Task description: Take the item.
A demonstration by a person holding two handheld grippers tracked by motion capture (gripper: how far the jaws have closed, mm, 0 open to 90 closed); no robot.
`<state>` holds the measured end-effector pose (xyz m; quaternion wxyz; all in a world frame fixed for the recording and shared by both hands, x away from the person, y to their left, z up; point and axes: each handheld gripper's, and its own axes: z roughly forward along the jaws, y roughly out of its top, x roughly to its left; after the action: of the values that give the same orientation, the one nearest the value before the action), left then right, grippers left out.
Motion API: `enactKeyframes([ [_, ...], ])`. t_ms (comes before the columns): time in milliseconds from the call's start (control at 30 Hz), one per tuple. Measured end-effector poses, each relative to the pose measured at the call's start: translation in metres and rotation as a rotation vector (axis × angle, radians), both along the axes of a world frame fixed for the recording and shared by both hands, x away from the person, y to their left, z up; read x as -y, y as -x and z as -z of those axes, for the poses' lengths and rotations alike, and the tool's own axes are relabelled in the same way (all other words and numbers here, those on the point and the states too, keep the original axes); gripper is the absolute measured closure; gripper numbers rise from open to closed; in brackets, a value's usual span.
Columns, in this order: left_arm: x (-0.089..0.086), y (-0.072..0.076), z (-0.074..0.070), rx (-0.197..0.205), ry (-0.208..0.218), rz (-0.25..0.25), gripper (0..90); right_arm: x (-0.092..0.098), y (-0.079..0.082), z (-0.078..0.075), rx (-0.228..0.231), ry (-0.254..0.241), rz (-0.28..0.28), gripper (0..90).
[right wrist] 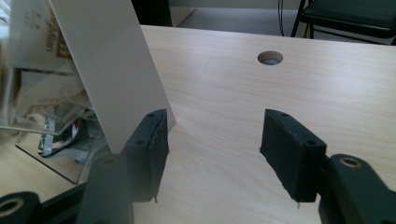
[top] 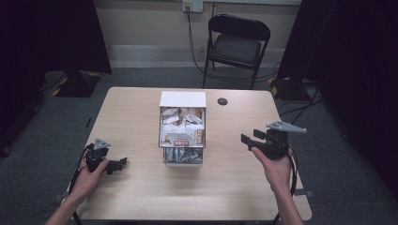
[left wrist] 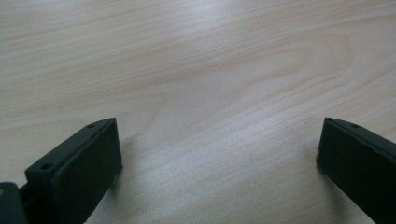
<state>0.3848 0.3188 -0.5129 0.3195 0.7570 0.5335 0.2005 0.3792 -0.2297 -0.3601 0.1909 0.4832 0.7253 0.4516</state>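
Centrally in the high view sits a clear box (top: 182, 136) with a white lid (top: 183, 99), packed with sachets (top: 180, 123) and resting on the wooden table (top: 141, 187). Left tool (top: 123, 163) at lower left of the frame, held in the person's left hand (top: 89, 176), lying low on the table and pointing toward frame centre, well apart from the box. In the left gripper view its jaws stand wide apart, nothing between them, just bare wood grain (left wrist: 210, 84).

Right tool (top: 245, 139) at middle right of the frame, held in the right hand (top: 277, 166), raised off the table, grey three-cornered plate (top: 286, 126) on top, jaws pointing left toward the box, near it but not touching. In the right gripper view the right tool (right wrist: 212, 149) has jaws roughly half open, holding nothing; only table shows between them. The box's white side panel (right wrist: 112, 70) stands at upper left of that frame, just beyond the left jaw, with clear wall and sachets (right wrist: 51, 126) at far left. Round cable hole (right wrist: 270, 58) in the table at upper middle. Black folding chair (top: 237, 44) behind the table at top of the high view.
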Motion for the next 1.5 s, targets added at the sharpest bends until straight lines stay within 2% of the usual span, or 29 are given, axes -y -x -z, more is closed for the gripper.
enactKeyframes([
  [133,0.000,0.000,0.000,0.000,0.001,0.000,0.0,-0.003,0.000,-0.008,0.027,-0.017,-0.014,41.0],
  [767,0.000,0.000,0.000,0.000,0.001,0.000,0.0,-0.025,-0.004,-0.041,0.080,-0.072,-0.094,44.3],
  [833,0.000,0.000,0.000,0.000,0.001,0.000,0.0,-0.028,-0.003,-0.047,0.097,-0.099,-0.121,44.3],
  [1000,0.000,0.000,0.000,0.000,0.001,0.000,0.0,-0.037,-0.002,-0.057,0.112,-0.122,-0.170,44.4],
  [1233,0.000,0.000,0.000,0.000,0.000,0.000,0.0,-0.057,0.001,-0.067,0.118,-0.119,-0.235,45.5],
  [1500,0.000,0.000,0.000,-0.001,-0.005,0.002,0.0,-0.079,-0.001,-0.075,0.151,-0.129,-0.301,49.9],
])
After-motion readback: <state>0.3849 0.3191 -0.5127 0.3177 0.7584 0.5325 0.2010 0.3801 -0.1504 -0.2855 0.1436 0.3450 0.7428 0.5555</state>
